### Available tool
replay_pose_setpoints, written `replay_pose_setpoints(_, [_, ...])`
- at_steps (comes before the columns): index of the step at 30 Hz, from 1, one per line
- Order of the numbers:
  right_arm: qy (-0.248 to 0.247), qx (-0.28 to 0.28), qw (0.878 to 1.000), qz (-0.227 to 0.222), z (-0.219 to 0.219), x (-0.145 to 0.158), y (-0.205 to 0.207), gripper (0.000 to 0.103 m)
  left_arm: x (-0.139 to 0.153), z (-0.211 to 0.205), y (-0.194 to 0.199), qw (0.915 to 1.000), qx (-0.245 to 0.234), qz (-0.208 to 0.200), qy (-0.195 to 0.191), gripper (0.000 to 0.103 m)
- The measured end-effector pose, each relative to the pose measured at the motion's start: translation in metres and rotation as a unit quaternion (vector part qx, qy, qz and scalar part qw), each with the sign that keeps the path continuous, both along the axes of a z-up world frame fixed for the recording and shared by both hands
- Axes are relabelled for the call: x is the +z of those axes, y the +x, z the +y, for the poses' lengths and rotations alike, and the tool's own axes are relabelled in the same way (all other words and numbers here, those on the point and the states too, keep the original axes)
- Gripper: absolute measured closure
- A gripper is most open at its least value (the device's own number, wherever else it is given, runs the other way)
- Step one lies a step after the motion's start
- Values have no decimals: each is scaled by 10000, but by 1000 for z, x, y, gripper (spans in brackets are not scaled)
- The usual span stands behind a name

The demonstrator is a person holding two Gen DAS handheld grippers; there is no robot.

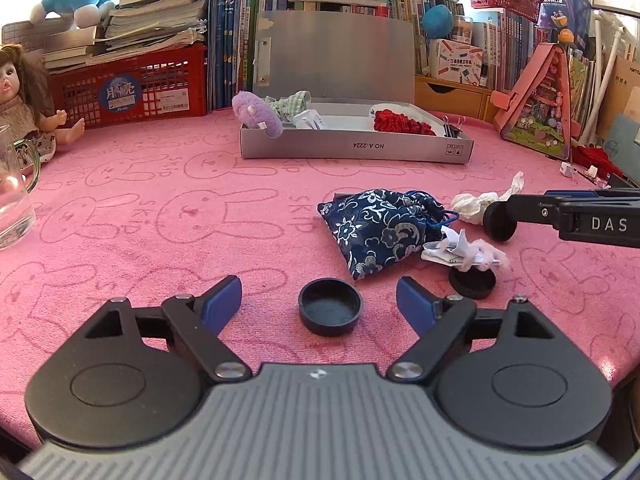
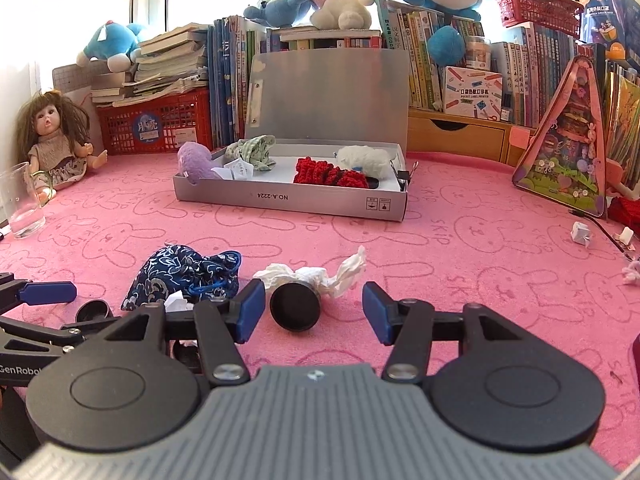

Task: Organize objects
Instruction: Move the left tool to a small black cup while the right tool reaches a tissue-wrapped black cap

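Note:
A grey open box [image 1: 356, 146] [image 2: 288, 200] stands at the back of the pink mat and holds a purple plush, checked cloth, red knit and a white fluffy toy. My left gripper [image 1: 319, 302] is open around a black round cap [image 1: 330, 311] lying open side up. My right gripper [image 2: 314, 311] is open, with a black round cap [image 2: 295, 307] on its edge between the fingers. A blue floral pouch [image 1: 380, 228] [image 2: 184, 274] lies between the two. Crumpled white tissue [image 2: 316, 274] lies behind the right cap. Another black cap [image 1: 472, 282] sits under paper scraps [image 1: 464, 254].
A glass mug [image 1: 16, 196] [image 2: 24, 200] stands at the left edge beside a doll [image 2: 56, 140]. A red basket [image 1: 132, 88], books and plush toys line the back. A pink triangular case [image 2: 568, 152] leans at the right, with small paper bits [image 2: 582, 234] near it.

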State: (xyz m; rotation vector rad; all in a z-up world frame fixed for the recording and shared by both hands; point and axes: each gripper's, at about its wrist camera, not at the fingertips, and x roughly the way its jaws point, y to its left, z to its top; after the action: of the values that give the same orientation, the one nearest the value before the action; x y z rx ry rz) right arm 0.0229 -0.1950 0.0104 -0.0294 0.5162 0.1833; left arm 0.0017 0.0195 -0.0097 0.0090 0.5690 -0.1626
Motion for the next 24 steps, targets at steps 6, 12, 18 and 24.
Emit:
replay_pose_setpoints(6, [-53,-9,9999,94,11,-9,7,34,-3,-3,-1,9999,34,-79,126,15])
replay_pose_setpoints(12, [-197,-268,9994,97,17,-15,15,34,-7,-4,-3,9994,162,-194,221,11])
replay_pose_setpoints(18, [-161,-328,9991,215,16,-18,19,34,-7,-2,-6,9989,289,-301,199,10])
replay_pose_setpoints(24, [-125,-329,9990,289,14,-19,20,35,0,-3,-9,9991,284,-297,132,27])
